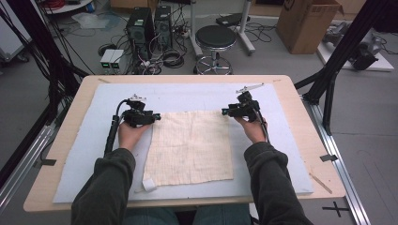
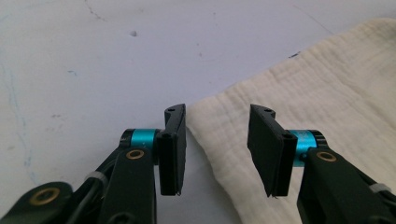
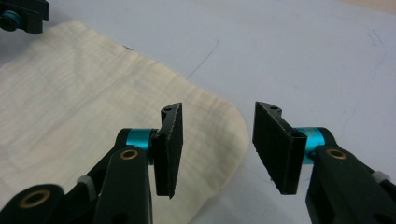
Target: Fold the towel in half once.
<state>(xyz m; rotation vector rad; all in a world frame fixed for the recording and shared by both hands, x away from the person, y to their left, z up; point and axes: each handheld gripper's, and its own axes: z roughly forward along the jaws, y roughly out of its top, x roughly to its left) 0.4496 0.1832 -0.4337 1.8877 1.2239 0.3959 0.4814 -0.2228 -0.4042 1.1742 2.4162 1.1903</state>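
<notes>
A cream square cloth [image 1: 190, 147] lies flat on a pale blue-grey mat [image 1: 277, 140]. My left gripper [image 1: 157, 117] is at the cloth's far left corner, low over the mat. In the left gripper view its jaws [image 2: 217, 149] stand apart, with the corner of the cloth [image 2: 327, 84] lying between them, untouched by the pads. My right gripper [image 1: 224, 111] is at the far right corner. In the right gripper view its jaws [image 3: 217, 147] are also apart, straddling that corner of the cloth [image 3: 70, 93]. The left gripper's tip [image 3: 21, 16] shows far off there.
The mat covers most of a wooden table [image 1: 75, 117]. A small white tag [image 1: 149, 184] sits at the cloth's near left corner, and a thin wooden stick [image 1: 320, 183] lies near the table's right edge. Beyond the table stand a stool [image 1: 215, 40], computer towers [image 1: 141, 26] and a cardboard box [image 1: 305, 23].
</notes>
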